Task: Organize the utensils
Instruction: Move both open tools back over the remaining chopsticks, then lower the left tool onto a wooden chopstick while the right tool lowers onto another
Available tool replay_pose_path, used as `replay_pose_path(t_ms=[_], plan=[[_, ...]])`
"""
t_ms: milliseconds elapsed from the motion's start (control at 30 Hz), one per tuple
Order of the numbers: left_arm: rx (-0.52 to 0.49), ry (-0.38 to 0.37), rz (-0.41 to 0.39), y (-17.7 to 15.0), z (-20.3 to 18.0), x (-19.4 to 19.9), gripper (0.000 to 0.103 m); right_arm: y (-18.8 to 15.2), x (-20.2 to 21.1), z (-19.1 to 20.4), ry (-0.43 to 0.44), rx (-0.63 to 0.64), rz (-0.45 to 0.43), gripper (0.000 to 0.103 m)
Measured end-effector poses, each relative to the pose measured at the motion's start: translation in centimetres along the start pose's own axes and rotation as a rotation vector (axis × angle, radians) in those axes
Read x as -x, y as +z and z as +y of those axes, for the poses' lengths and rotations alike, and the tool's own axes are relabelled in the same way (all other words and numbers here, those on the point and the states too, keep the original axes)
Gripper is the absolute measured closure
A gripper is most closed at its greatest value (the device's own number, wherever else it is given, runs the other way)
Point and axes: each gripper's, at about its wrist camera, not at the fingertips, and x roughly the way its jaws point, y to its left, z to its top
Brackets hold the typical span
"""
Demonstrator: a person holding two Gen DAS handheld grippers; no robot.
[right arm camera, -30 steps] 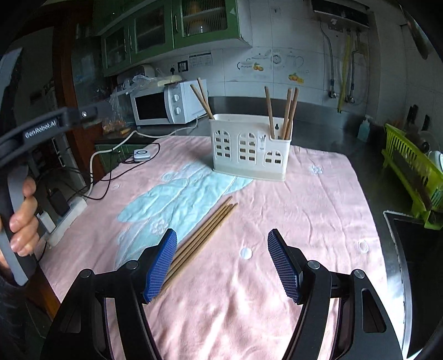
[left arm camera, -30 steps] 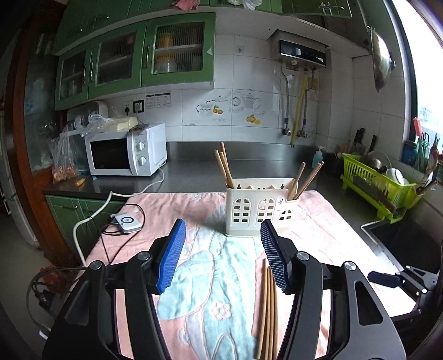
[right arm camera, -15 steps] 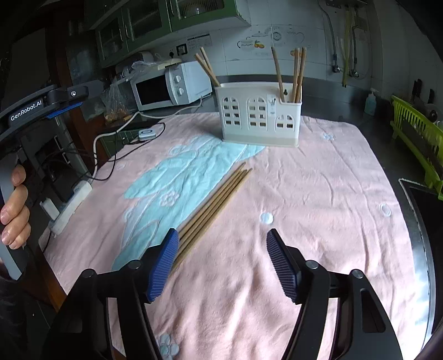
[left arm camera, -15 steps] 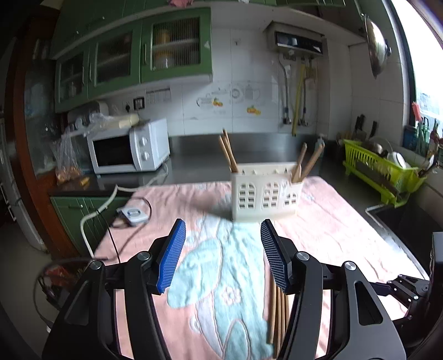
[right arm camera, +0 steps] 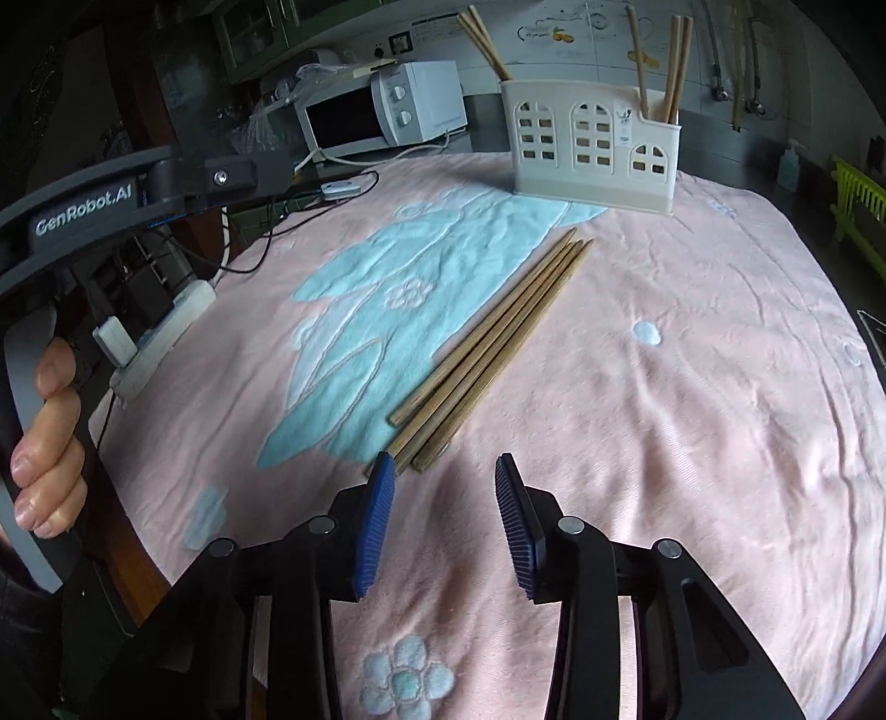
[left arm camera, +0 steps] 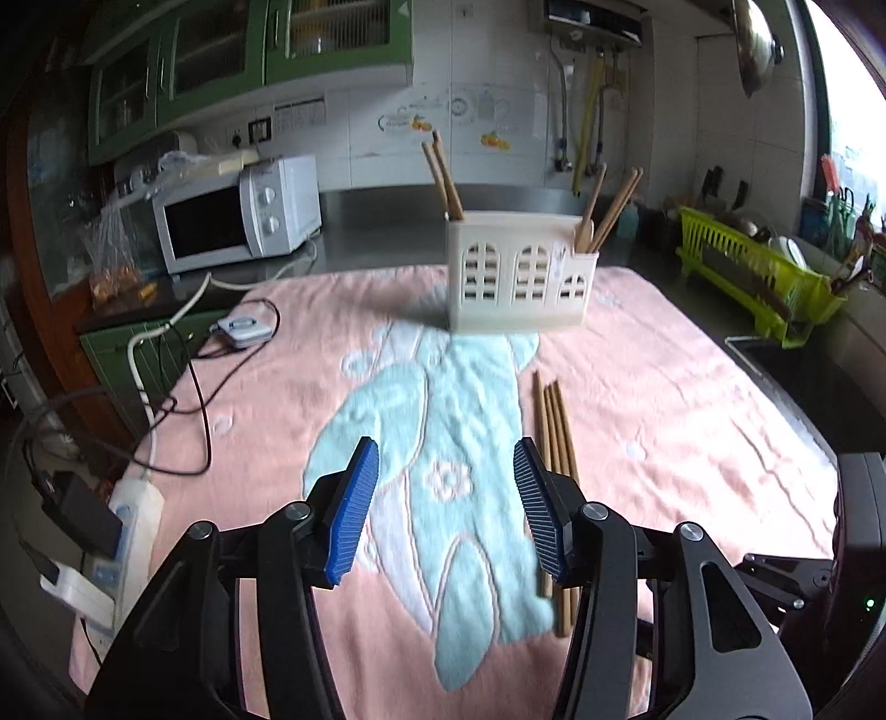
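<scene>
Only the right wrist view shows the person's hand (right arm camera: 47,437) at left, holding the left gripper (left arm camera: 446,512). Both grippers' jaws are closing, empty. The right gripper (right arm camera: 443,518) has dropped toward the chopsticks (right arm camera: 493,349) at mid-frame, below the holder (right arm camera: 595,152).

walls: white tile (left arm camera: 354,138) | cabinets: green (left arm camera: 232,50) | window (left arm camera: 853,99): bright
</scene>
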Motion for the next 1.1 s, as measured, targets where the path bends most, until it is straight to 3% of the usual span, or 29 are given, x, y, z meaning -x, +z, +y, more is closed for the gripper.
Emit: replay_pose_path(t_ms=[200,433,667,800,1100], plan=[[0.021,0.019,0.056,-1.7,1.0,-1.4,0.052,-0.3,-1.4,0.7,0.001,0.006,0.025,0.071],[0.028,0.019,0.090,-2.8,1.8,-2.3,0.052,-0.1,-2.5,1.0,-0.067,0.025,0.034,0.079],[0.017,-0.012,0.119,-3.6,1.4,-3.0,0.052,-0.3,-2.2,-0.4,-0.110,-0.015,0.035,0.090],[0.000,-0.048,0.142,-4.4,0.6,-3.5,0.052,-0.2,-1.6,-1.5,-0.143,-0.042,0.033,0.091],[-0.034,-0.138,0.197,-6.1,-1.1,-4.6,0.058,0.1,-1.3,-0.7,-0.041,-0.082,0.009,0.087]])
